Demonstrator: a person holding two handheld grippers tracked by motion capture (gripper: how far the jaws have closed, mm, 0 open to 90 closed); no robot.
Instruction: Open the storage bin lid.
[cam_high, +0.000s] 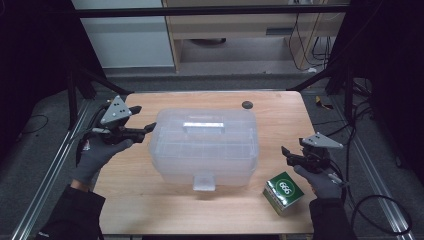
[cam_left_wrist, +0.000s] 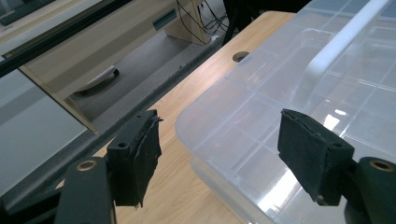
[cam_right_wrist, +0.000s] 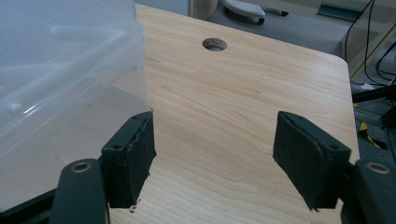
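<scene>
Left tongs (cam_high: 144, 120) released and empty just off the left end of the clear plastic box (cam_high: 205, 147), right tongs (cam_high: 286, 152) likewise spread wide and bare near its right end. Box closed at mid-table (cam_high: 150, 205), front latch (cam_high: 204, 181) down, green carton (cam_high: 283, 192) just beside. Best approached level, latch first, lid steadied at the left.

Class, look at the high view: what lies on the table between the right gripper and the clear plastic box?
Nothing: between the right gripper and the plastic box the high view shows bare table.
</scene>
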